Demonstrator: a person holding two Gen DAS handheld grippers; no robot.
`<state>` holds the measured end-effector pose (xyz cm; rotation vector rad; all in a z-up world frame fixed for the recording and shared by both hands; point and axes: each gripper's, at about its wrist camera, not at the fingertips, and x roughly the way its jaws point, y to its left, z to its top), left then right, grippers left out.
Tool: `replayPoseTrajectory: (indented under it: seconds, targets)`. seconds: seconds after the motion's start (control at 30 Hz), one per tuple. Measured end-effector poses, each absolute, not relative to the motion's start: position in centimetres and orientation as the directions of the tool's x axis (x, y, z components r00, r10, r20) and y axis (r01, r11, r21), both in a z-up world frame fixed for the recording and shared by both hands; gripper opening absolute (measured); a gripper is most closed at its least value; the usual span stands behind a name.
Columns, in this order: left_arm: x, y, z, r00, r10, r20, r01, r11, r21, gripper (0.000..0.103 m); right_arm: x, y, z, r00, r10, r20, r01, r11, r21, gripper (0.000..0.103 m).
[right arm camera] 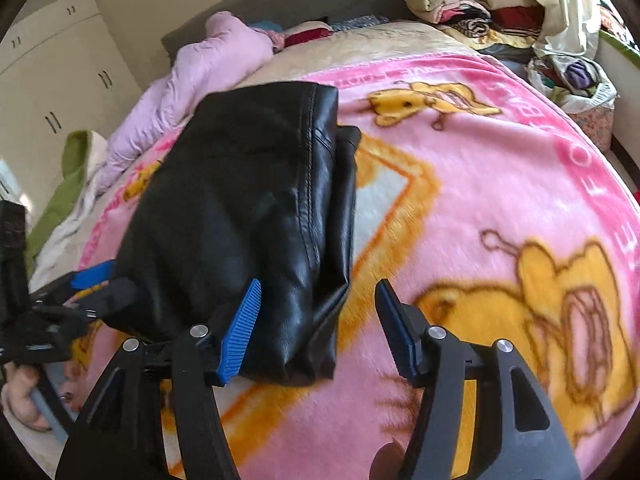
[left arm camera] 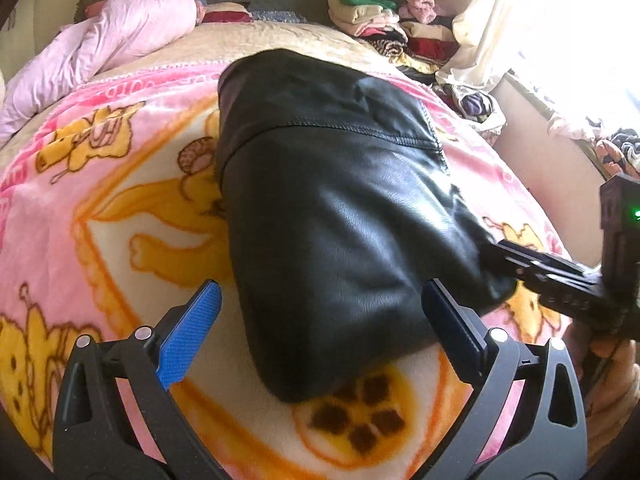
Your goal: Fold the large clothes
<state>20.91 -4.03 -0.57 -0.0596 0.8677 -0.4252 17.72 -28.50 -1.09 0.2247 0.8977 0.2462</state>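
Note:
A black leather garment (left arm camera: 328,208) lies folded into a long bundle on a pink cartoon blanket (left arm camera: 120,200) on the bed. My left gripper (left arm camera: 320,300) is open, its blue pads on either side of the bundle's near end, not gripping it. The right gripper's fingers (left arm camera: 532,268) touch the bundle's right edge. In the right wrist view the garment (right arm camera: 248,216) lies left of centre. My right gripper (right arm camera: 316,300) is open around its near right corner. The left gripper (right arm camera: 88,280) shows at the garment's left edge.
A pink quilt (left arm camera: 120,28) lies bunched at the bed's far left. Stacks of folded clothes (left arm camera: 384,16) sit at the far right by the window. White wardrobes (right arm camera: 60,64) stand beyond the bed. The pink blanket (right arm camera: 500,180) is bare to the right.

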Motion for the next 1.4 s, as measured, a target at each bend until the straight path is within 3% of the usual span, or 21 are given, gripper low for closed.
replayPoseTrajectory:
  seconds: [0.27,0.63,1.07,1.4]
  targets:
    - [19.1,-2.6,-0.1,0.595,-0.370,-0.714,0.309,0.925,-0.223,0.094,15.9,-28.1,0.1,0.642,0.271,-0.717,-0.118,0.959,0.258,0.062]
    - [16.7,-2.2,1.2,0.638,-0.346,-0.688,0.300,0.935,-0.191,0.094,11.6,-27.5,3.5,0.744,0.251,-0.619,-0.152,0.966,0.209,0.094]
    - [11.6,-1.3,2.8,0.728,-0.285,-0.624,0.274,0.955,-0.118,0.094,2.8,-25.8,6.7,0.867,0.184,-0.463,-0.139,0.982,0.129,0.099]
    - [7.6,0.2,1.8,0.757,-0.283,-0.589,0.257,0.958,-0.129,0.094,-2.1,-24.2,6.5,0.903,0.126,-0.411,-0.108,0.992,0.067,0.099]
